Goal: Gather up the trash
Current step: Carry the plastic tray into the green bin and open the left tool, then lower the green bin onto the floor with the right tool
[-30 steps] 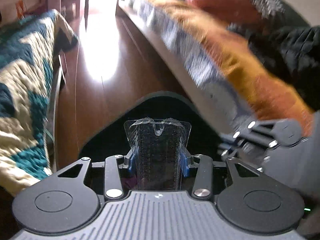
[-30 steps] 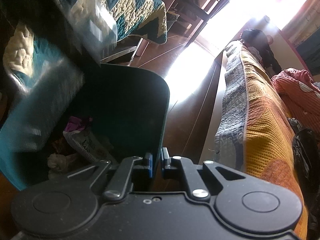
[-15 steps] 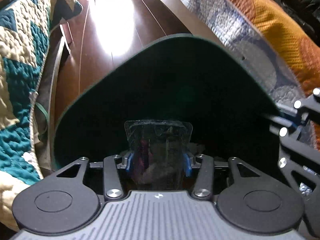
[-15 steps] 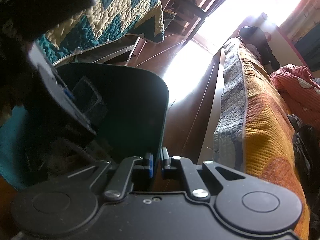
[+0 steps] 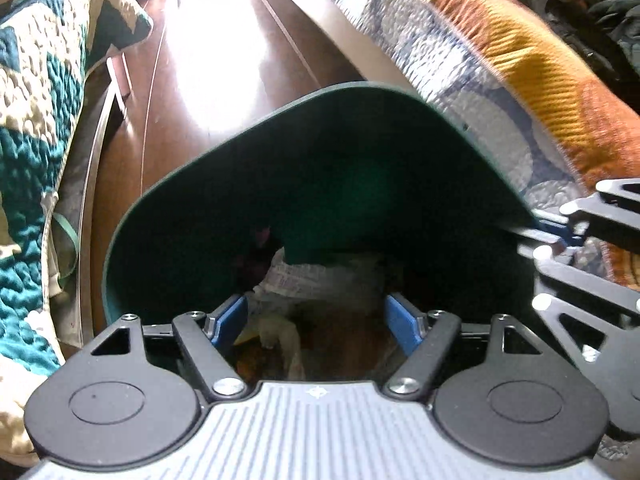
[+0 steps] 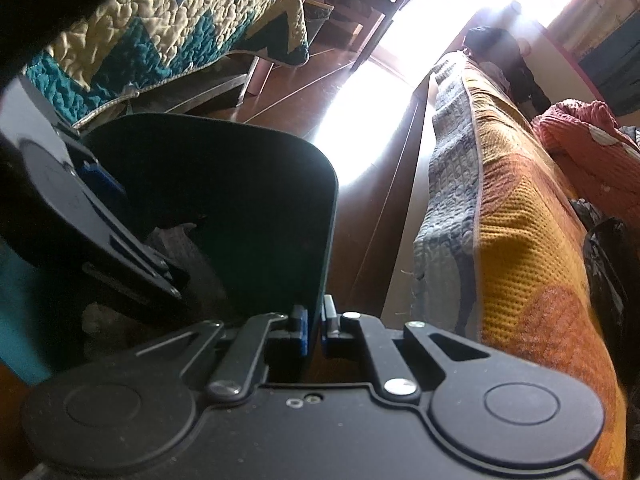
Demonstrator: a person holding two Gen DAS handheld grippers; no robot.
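The left gripper (image 5: 316, 320) is held over the mouth of a dark green plastic bin (image 5: 360, 92), its blue-padded jaws having just been opened wide, and nothing is seen between them. Directly below and ahead of it, inside the bin, crumpled pale paper trash (image 5: 304, 280) is seen lying in a dim heap. The right gripper (image 6: 316, 330) is shut on the bin's thin near wall (image 6: 326, 216), which is pinched between its pads, so the bin appears to be steadied by it. A quilted teal-and-cream bedspread (image 5: 36, 128) hangs to the left, an orange-and-grey woven blanket (image 5: 500, 64) to the right. Should the pinch on the wall slacken, the bin could tip and the collected trash could be spilled onto the wooden floor (image 5: 192, 92).
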